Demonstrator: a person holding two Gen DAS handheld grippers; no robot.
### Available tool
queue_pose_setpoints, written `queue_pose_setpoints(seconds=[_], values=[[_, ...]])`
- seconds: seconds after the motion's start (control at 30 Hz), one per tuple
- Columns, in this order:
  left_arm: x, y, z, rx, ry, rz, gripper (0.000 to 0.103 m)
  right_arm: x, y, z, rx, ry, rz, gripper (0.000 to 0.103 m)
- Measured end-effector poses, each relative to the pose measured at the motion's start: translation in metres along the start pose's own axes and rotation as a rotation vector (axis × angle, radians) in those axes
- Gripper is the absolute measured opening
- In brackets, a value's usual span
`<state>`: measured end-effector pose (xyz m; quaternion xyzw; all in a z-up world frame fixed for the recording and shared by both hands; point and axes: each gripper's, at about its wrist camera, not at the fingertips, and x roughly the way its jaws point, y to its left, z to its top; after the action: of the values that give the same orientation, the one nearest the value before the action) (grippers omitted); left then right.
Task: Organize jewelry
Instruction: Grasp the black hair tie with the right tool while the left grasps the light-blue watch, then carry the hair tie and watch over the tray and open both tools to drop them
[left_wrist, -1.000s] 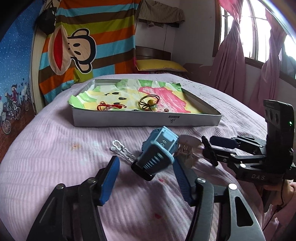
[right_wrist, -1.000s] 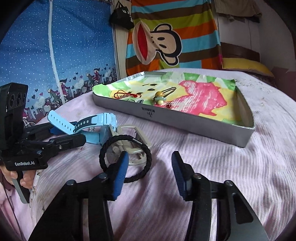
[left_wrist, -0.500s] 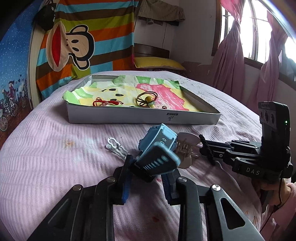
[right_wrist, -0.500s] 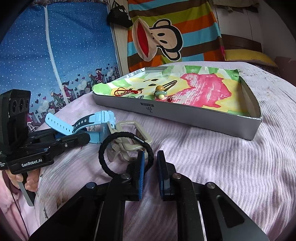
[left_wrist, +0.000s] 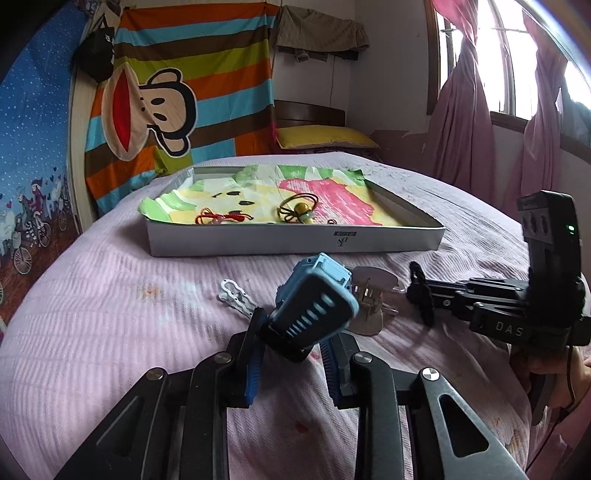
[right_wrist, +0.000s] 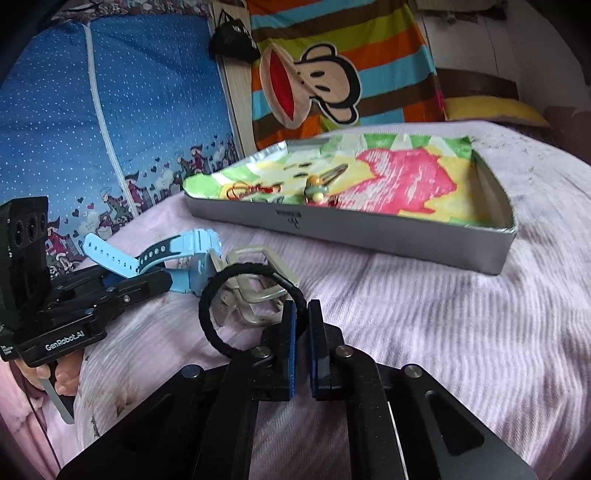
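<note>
The left gripper (left_wrist: 293, 345) is closed on the strap of a blue watch (left_wrist: 314, 295), and the watch stands up a little above the pink bedspread (left_wrist: 110, 314). The right gripper (right_wrist: 300, 328) is pressed narrow on a black hair tie (right_wrist: 221, 295); the loop of the tie stands out to the left of its fingers (right_wrist: 290, 332). Under the loop lies a pale hair claw (right_wrist: 255, 284), and it touches the body of the watch. In the left view the claw is just to the right of the watch, between it and the tip of the right gripper.

A small white clip (left_wrist: 236, 299) lies on the bedspread just to the left of the watch.

Farther back on the bed is a shallow grey tray (left_wrist: 295, 242) with a coloured cloth (left_wrist: 343, 199) inside. On the cloth there are a red cord bracelet (left_wrist: 221, 216) at the left and a brown hair tie with a yellow bead (left_wrist: 301, 208) near the middle. A small dark piece lies beside the bead, but it is too small to tell what it is.

A hand (right_wrist: 55, 380) holds the handle of the left gripper at the left edge of the right view. Behind the bed a striped cloth with a cartoon monkey (left_wrist: 147, 103) hangs on the wall, and a yellow pillow (left_wrist: 325, 136) lies at the head of the bed
</note>
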<state>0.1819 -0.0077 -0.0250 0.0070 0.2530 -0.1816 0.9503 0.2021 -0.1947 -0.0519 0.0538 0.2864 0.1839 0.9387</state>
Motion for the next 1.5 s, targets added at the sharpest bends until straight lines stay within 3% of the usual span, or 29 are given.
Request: queue_pose_setpoints(seconds=[0.13,0.3,0.93,1.13,1.3,1.5], values=[[-0.01,0.002,0.004,-0.027,-0.029,0.008,0.02,-0.008,-0.002,0.001,0.007,-0.044,-0.002,0.005],[-0.016,0.007,0.009,-0.067,-0.039,-0.021,0.02,-0.012,-0.004,0.0,0.014,-0.068,0.001,0.005],[-0.021,0.011,0.028,-0.181,0.017,-0.08,0.02,-0.018,-0.007,0.003,0.025,-0.097,-0.006,0.005],[-0.017,0.014,0.059,-0.217,-0.017,-0.095,0.02,-0.023,-0.009,0.025,0.035,-0.11,-0.009,0.005],[-0.009,0.015,0.095,-0.188,-0.07,-0.06,0.02,-0.021,-0.011,0.056,-0.004,-0.128,-0.047,0.005],[0.029,0.027,0.135,-0.191,-0.059,-0.02,0.02,0.007,-0.024,0.102,-0.016,-0.092,-0.114,0.005]])
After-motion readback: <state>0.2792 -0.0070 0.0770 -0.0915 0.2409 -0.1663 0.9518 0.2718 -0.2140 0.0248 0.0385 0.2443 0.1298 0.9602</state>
